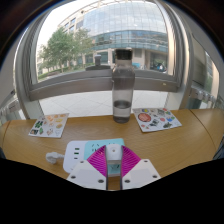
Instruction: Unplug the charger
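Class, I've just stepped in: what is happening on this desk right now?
A hand-held gripper reaches over a wooden table toward a white charger plug seated in a white power strip. The plug stands just ahead of the open fingers and still looks plugged in. Beyond it stands a clear plastic water bottle by the window, with printed leaflets at either side.

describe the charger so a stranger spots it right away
On the wooden table under the big window, look in front of the clear plastic water bottle. A pale power strip lies there; the white cube charger stands on it between the open fingers, the only boxy white block.
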A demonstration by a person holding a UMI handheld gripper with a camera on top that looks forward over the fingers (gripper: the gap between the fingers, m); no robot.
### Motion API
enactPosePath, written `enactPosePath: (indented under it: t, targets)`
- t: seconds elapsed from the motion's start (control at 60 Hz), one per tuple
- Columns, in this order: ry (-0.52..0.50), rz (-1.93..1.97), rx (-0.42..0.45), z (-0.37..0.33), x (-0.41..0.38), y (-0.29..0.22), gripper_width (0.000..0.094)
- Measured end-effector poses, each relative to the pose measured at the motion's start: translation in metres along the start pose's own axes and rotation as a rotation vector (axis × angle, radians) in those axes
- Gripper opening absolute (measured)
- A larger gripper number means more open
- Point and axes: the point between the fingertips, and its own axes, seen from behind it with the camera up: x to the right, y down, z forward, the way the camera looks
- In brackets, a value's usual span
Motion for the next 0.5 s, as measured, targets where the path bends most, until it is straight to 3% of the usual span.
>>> enactPosePath:
  t: [0.033,0.083,0.15,0.217,0.317,0.5]
  targets:
    - [-0.021,0.003,0.024,-0.005,-0.001,-0.014,0.0145]
    - [-0.052,0.0,0.182,-0.037,0.002,-0.077,0.0144]
    - [-0.01,-0.035,0.344,-0.091,0.028,-0.154,0.0142]
    - [0.014,-0.042,0.412,-0.122,0.057,-0.19,0.0143]
    - [0.046,-0.006,0.378,-0.114,0.099,-0.185,0.0141]
    - [0.032,0.043,0.107,-0.038,0.138,-0.071,0.0143]
